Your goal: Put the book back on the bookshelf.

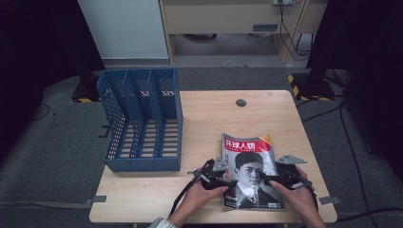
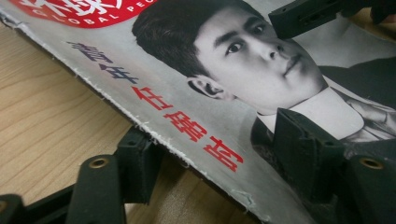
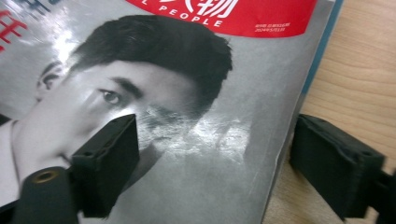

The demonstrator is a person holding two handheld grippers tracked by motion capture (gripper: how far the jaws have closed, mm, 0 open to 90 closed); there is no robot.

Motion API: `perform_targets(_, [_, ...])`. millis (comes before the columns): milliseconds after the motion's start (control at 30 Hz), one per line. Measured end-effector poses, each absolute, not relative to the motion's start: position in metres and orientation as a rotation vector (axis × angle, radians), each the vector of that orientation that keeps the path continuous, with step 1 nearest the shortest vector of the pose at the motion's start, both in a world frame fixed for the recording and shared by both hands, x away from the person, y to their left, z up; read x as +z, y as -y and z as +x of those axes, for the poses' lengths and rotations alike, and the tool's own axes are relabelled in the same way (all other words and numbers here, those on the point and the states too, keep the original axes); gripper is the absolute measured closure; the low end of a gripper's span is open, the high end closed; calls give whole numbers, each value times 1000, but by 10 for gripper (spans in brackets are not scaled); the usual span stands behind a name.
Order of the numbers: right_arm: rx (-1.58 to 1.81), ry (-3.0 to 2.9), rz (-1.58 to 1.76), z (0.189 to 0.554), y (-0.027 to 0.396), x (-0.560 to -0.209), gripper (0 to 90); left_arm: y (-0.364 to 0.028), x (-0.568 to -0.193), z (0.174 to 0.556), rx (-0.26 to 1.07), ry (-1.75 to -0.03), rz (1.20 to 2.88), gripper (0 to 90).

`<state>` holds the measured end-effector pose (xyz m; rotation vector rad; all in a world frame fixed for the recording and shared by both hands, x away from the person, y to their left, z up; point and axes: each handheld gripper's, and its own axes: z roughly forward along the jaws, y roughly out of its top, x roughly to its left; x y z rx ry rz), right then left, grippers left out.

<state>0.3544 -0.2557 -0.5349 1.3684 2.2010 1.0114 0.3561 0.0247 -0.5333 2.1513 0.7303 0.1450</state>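
A magazine (image 1: 249,166) with a red title band and a black-and-white portrait lies flat on the wooden table (image 1: 214,114), near its front right. My left gripper (image 1: 227,180) is at the magazine's left edge. In the left gripper view the magazine (image 2: 210,93) has its worn edge between the wide-apart jaws of the left gripper (image 2: 217,149), one over the cover and one by the table. My right gripper (image 1: 269,179) is at the right edge. The right gripper view shows that gripper (image 3: 219,149) open across the magazine (image 3: 187,93), one jaw over the cover and one over bare wood.
A blue plastic file rack (image 1: 140,123) with three slots lies on the table's left side, open side up. A small round hole (image 1: 241,102) sits near the table's far edge. Dark stands and cables line the floor to the right.
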Motion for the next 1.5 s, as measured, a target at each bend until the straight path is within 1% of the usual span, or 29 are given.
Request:
perform_targets(67, [1014, -2191, 1373, 354, 258, -534, 262, -26, -533, 357, 134, -733, 2149, 385])
perform_targets(100, [1023, -2175, 1375, 353, 259, -535, 278, -26, -532, 357, 131, -732, 2149, 396])
perform_targets(167, [1018, -2178, 1370, 353, 258, -534, 290, -27, -531, 357, 123, -730, 2148, 412])
perform_targets(233, [1015, -2178, 1353, 352, 256, -534, 327, -28, -531, 358, 115, -726, 2146, 419])
perform_targets(367, [1024, -2197, 1327, 352, 252, -534, 355, -28, -530, 359, 93, -717, 2142, 403])
perform_targets(700, [1046, -2212, 1321, 350, 253, -534, 405, -32, -523, 362, 81, -715, 2124, 400])
perform_targets(800, [1056, -2210, 1313, 349, 252, -534, 431, -32, -519, 365, 74, -709, 2125, 362])
perform_targets(933, [1058, -2213, 1307, 347, 251, -534, 458, -32, -517, 374, 65, -722, 2111, 334])
perform_targets(1100, [1078, -2218, 1312, 349, 254, -534, 472, -34, -515, 385, 60, -736, 2102, 333])
perform_targets(1200, [1085, -2219, 1308, 349, 254, -535, 475, -32, -513, 391, 75, -750, 2105, 314])
perform_targets(1500, [1090, -2235, 1265, 347, 251, -535, 492, -28, -505, 404, 87, -773, 2111, 314])
